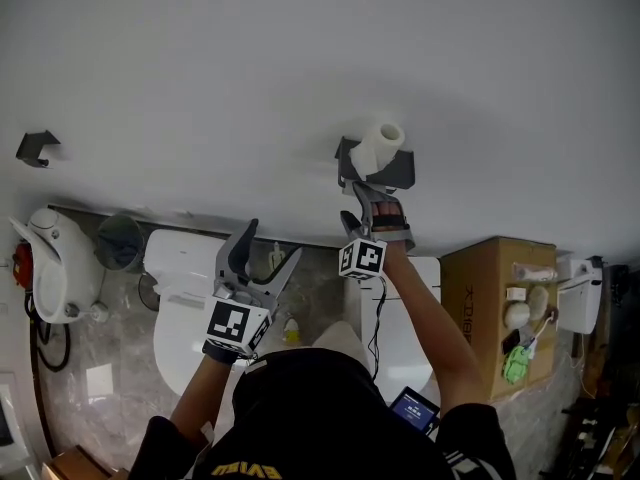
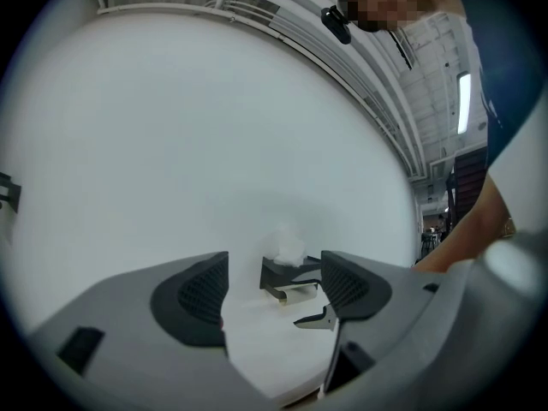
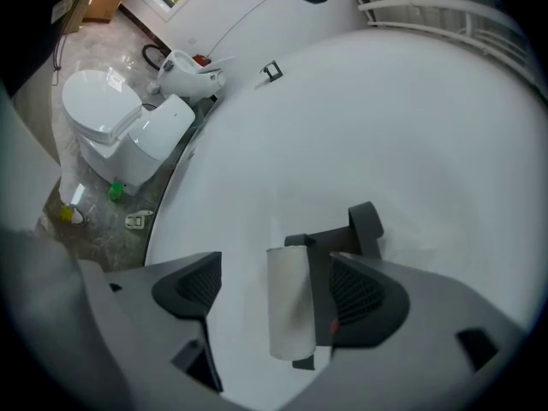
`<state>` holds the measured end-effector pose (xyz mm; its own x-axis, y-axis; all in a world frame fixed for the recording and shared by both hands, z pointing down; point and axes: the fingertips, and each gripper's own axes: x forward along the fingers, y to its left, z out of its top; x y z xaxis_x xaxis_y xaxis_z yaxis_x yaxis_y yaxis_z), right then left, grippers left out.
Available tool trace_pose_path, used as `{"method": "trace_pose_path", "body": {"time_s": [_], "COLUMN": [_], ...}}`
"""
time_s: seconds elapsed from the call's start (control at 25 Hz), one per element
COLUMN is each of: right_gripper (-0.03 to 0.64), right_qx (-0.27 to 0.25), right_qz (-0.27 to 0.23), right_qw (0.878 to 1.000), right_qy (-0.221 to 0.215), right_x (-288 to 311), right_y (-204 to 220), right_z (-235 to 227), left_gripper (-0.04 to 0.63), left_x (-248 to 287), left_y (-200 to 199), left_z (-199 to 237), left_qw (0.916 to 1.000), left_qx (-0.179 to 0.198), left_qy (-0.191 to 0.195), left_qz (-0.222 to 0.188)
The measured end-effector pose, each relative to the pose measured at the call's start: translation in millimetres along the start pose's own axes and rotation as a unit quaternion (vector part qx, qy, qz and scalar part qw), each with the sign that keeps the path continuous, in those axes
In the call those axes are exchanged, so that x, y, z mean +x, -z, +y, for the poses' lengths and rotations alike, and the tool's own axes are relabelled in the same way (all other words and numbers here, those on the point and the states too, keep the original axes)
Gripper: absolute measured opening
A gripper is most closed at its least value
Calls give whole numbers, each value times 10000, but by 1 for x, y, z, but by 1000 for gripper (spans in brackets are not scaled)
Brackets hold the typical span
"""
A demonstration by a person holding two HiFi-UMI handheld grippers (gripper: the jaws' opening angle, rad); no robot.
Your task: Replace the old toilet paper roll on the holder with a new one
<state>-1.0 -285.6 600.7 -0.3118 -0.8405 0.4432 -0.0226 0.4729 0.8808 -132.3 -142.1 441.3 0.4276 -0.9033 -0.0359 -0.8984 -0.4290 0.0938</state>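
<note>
— Where is the roll?

— The toilet paper roll [image 1: 379, 145] is on the dark holder [image 1: 392, 172], which is fixed to the white wall [image 1: 300, 68]. It looks slim, and its hollow core shows at one end.

— And your right tongs?

— My right tongs [image 1: 370, 196] are up at the holder, pointing at it. The jaws stand apart with the roll between them. Seen from the camera on those tongs, the roll lies closer to the right-hand pad [image 3: 360, 291]. I can't see either pad pressing on it, so nothing is clamped.

— What about the left?

— My left tongs [image 1: 272, 243] are held back and off to the left, well apart from the holder. They are spread wide too, with only bare wall between the jaws. The holder and roll show small in the distance past them.

— Anything else around?

— Below the wall a white toilet [image 1: 180, 298] stands on the marbled floor [image 1: 75, 408]. A cardboard box [image 1: 490, 298] with small things on top sits to the right.
</note>
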Motion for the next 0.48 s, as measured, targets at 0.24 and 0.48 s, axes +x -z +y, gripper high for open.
{"method": "trace_pose_path", "body": {"time_s": [0.24, 0.48], "right_gripper": [378, 352], "right_qx": [85, 3], "right_qz": [212, 216], "right_qw": [9997, 9997], "right_qy": [56, 95], "right_x": [17, 21], "right_y": [12, 14], "right_z": [-4, -5], "left_gripper": [345, 345], "left_x": [1, 4], "left_y": [0, 3], "left_z": [0, -3], "left_qw": [10000, 10000], "left_qx": [54, 49], "left_qy": [-18, 20], "left_qz": [23, 53]}}
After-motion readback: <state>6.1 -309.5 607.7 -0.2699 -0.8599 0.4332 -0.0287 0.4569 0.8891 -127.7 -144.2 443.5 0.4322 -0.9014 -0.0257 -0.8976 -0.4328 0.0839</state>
